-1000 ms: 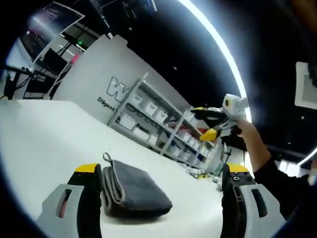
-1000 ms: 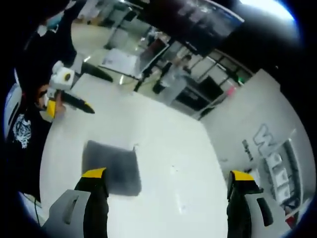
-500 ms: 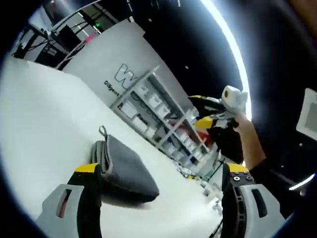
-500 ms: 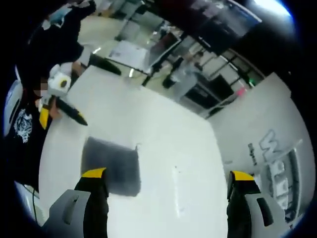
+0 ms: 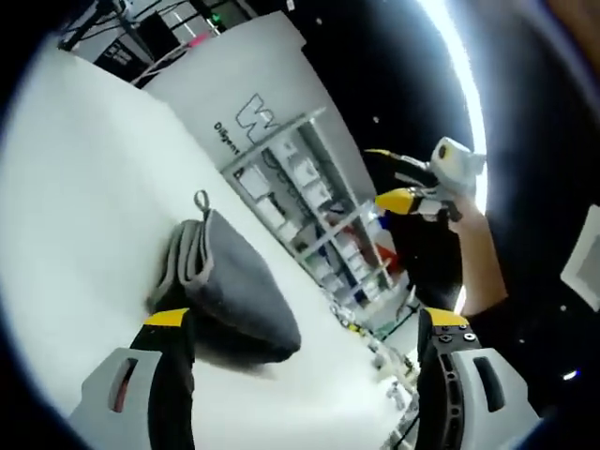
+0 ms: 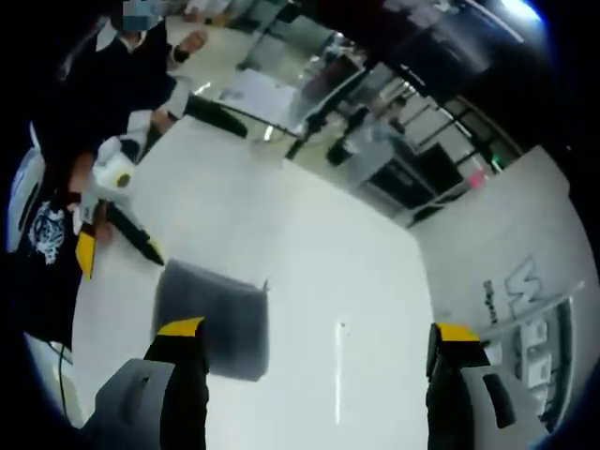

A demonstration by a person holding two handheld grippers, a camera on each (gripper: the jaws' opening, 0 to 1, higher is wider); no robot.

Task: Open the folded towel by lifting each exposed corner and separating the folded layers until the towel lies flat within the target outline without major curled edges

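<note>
1. The folded grey towel (image 5: 220, 291) is lying on the white desk (image 5: 75, 206), just ahead of the left gripper (image 5: 300, 323) and closer to its left finger; its small hanging loop (image 5: 201, 200) is pointing away.
2. Both grippers are standing wide open and holding nothing.
3. In the right gripper view the towel (image 6: 211, 314) is lying beyond the right gripper (image 6: 314, 333), near its left finger.
4. The left gripper (image 6: 117, 220) is hovering beside the towel.
5. Shelves (image 5: 319, 216) are holding small boxes.
</note>
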